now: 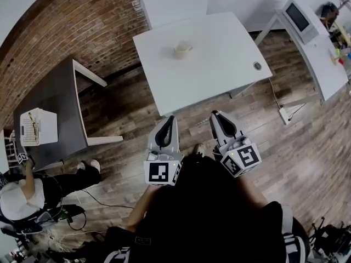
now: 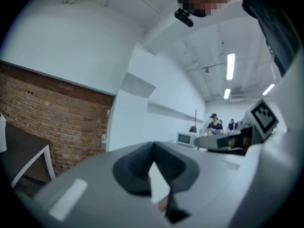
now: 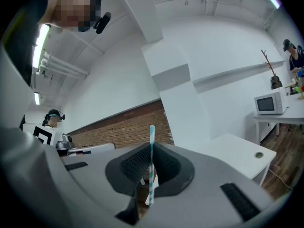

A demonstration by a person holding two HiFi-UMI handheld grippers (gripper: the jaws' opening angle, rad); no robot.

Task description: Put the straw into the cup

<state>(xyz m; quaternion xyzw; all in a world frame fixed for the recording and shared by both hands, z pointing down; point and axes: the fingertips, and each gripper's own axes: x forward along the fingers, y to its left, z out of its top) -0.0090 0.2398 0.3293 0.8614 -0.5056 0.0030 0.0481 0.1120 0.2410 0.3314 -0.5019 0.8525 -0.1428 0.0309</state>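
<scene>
While the thin teal-and-white striped paper straw (image 3: pixel 151 172) stands upright, pinched in the closed jaws of the right gripper (image 3: pixel 151 148), the small beige paper cup (image 1: pixel 183 50) sits well apart on the white rectangular table (image 1: pixel 225 64). The left gripper (image 2: pixel 153 148) is clamped together too, nothing clearly in it. Both hang over the wood plank floor (image 1: pixel 307 147).

2 grippers: left gripper (image 1: pixel 169 119), right gripper (image 1: pixel 215 115). 1 straw (image 3: pixel 151 163), pinched between the right fingers. 1 cup (image 1: pixel 183 50), well ahead of both sets of fingertips. 1 microwave (image 1: pixel 299 16), far beyond the right fingers.
</scene>
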